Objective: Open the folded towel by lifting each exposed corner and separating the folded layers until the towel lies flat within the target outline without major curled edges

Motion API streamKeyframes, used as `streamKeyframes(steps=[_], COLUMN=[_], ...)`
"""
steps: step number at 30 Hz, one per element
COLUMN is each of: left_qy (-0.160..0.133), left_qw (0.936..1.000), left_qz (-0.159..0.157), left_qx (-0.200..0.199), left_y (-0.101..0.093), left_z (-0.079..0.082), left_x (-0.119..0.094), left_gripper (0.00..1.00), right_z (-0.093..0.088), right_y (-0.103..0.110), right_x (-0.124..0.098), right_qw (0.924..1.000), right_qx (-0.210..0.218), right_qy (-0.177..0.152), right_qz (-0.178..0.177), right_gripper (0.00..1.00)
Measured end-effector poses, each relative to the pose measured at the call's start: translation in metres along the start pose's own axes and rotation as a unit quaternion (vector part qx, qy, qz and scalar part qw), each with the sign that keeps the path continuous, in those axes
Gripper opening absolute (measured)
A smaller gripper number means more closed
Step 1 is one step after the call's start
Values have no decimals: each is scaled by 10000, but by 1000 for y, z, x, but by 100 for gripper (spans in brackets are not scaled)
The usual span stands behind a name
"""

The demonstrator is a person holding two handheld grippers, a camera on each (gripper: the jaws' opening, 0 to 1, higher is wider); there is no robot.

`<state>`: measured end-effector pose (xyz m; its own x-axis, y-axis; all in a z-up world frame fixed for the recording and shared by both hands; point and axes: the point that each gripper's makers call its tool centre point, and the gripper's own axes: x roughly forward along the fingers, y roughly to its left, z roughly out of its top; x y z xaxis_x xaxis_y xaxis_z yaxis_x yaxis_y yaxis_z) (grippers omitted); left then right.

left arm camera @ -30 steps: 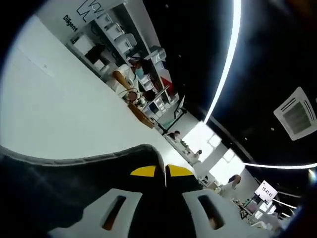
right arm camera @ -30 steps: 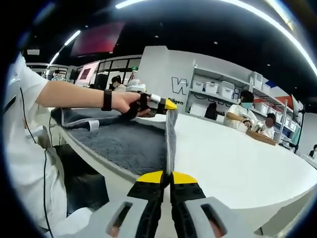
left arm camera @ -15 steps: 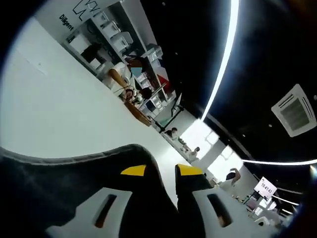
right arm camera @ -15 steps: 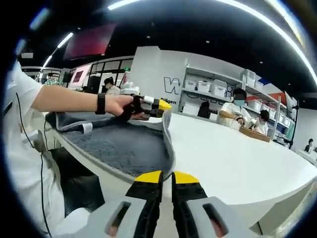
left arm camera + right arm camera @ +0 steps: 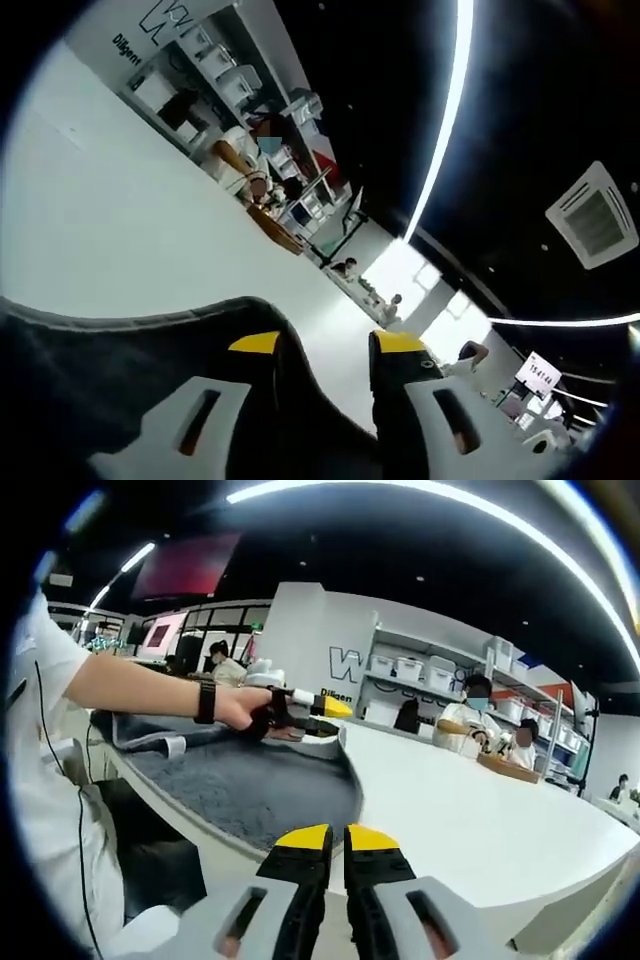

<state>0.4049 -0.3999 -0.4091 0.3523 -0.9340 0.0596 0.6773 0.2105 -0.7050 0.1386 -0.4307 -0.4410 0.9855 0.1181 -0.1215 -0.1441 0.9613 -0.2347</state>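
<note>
The dark grey plush towel [image 5: 255, 790] is lying spread over the near edge of the broad white round table [image 5: 470, 825], one far edge curling up in a low ridge. The step in hand looks like letting the corners go and settling the cloth flat. To do it well, I would say both tools should be drawing away low and level, so no pile is snagging and no edge is flipping back.

The left gripper [image 5: 325, 345] is standing released, its yellow-tipped jaws apart, with the towel's rim lying across its base from about 8 o'clock to 6 o'clock in its own view. In the right gripper view it [image 5: 322, 708] is hovering at the towel's far corner, at about 11 o'clock.

The right gripper [image 5: 332, 837] is sitting with jaws nearly together and nothing visibly between them; the towel is lying just beyond its tips, towards 11 o'clock.
</note>
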Motion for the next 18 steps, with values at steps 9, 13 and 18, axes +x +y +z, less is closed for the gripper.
streamKeyframes(steps=[9, 13, 18], left_qy=[71, 157, 208], left_qw=[10000, 9999, 9997], left_qz=[40, 46, 91], left_qx=[-14, -4, 7], left_y=[2, 2, 5], left_z=[-9, -12, -14], left_x=[9, 14, 16], left_gripper=[32, 32, 33], right_z=[8, 5, -3], right_y=[29, 35, 26], right_x=[13, 19, 17], right_qw=[9984, 9978, 9986], right_qx=[-196, -263, -173], right_qy=[-101, -23, 95], right_qz=[521, 613, 494], right_gripper=[0, 0, 0])
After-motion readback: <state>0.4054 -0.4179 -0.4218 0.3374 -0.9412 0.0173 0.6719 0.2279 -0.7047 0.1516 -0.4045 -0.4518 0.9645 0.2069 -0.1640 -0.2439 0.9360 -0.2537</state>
